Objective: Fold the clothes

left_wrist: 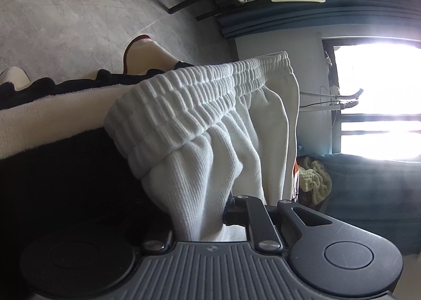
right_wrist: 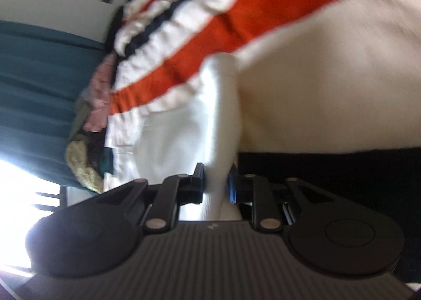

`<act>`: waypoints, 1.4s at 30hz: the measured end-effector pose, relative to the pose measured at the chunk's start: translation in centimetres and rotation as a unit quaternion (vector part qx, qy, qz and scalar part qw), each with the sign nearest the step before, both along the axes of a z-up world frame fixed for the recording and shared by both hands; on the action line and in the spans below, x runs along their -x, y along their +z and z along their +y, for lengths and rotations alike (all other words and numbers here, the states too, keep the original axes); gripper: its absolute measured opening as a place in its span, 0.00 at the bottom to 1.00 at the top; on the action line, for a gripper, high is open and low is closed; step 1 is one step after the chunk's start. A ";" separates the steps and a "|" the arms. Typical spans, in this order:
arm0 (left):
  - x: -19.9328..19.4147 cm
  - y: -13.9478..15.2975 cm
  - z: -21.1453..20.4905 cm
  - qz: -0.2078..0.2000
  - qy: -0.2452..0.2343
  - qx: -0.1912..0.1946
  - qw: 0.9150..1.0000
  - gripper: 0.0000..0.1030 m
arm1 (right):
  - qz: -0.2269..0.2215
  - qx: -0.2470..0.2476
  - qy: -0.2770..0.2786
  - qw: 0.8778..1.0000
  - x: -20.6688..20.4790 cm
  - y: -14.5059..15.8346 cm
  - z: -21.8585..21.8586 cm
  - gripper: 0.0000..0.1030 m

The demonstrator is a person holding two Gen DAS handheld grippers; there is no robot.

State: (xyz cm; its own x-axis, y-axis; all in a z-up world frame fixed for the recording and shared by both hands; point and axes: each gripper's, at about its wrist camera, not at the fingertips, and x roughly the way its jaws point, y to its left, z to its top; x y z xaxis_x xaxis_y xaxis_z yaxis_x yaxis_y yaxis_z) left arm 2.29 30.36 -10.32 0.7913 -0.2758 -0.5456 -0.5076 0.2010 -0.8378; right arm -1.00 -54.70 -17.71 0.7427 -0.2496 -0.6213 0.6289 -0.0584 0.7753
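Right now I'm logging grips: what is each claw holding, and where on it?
Left claw: white pants, fabric just below the elastic waistband. Right claw: a fold of white fabric.

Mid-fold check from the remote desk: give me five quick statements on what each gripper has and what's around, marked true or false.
1. The left gripper is shut on white ribbed fabric just below an elastic waistband. True.
2. The right gripper hangs open with nothing between its fingers. False: a fold of the white garment sits between them and they are shut on it.
3. The garment in the right wrist view carries orange and dark navy stripes. True.
4. The curtain in the left wrist view is red. False: it is dark teal.
5. A bright window shows in the left wrist view. True.
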 end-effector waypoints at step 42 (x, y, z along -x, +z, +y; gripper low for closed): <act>0.4 6.1 0.5 -0.127 0.022 -0.087 0.988 0.06 | -0.069 0.182 -0.004 0.981 1.9 7.4 0.6 0.05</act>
State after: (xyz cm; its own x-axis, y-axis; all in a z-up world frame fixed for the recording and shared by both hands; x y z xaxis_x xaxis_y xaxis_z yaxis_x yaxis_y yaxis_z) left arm 1.85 30.83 -4.18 0.9180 -0.1578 -0.3638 -0.2965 0.3362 -0.8939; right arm -2.86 -54.15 -10.28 0.8103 -0.4423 -0.3843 0.5177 0.2332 0.8231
